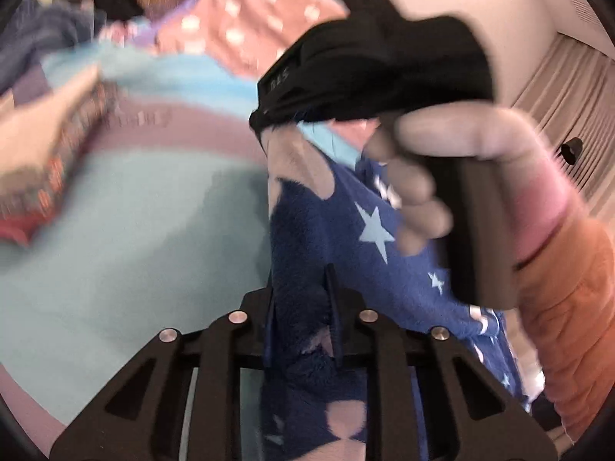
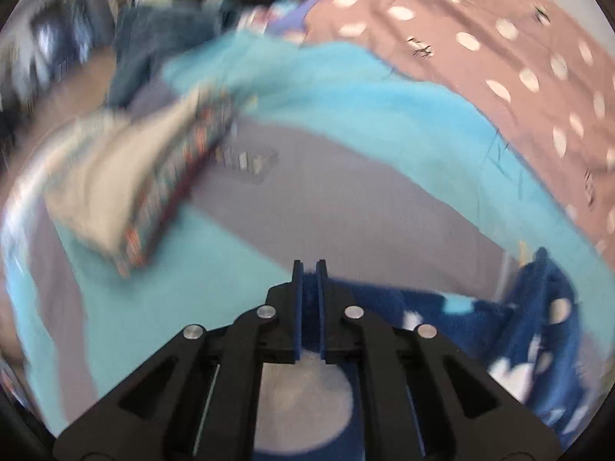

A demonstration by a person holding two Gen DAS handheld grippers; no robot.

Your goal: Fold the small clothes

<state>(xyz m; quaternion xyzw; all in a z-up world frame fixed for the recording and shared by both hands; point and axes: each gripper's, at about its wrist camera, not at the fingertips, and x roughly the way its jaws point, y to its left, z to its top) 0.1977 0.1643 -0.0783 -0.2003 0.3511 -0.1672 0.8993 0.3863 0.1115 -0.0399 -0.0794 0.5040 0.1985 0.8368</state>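
Fleece garment (image 1: 326, 230) clenched by both tongs (image 1: 300, 292) (image 2: 309, 280); only left view shows a hand (image 1: 442, 176).

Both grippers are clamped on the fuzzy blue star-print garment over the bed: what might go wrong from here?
1. The left gripper pinches only a bunched fold of the fuzzy blue star-print garment, so it may slip.
2. The right gripper holds a thin edge; pulling apart could free it.

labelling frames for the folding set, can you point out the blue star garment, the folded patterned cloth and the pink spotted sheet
blue star garment (image 1: 346, 253), left wrist view, fleece beside a pale star
folded patterned cloth (image 2: 115, 176), right wrist view, its plain beige top
pink spotted sheet (image 2: 499, 46), right wrist view, pink ground between white spots
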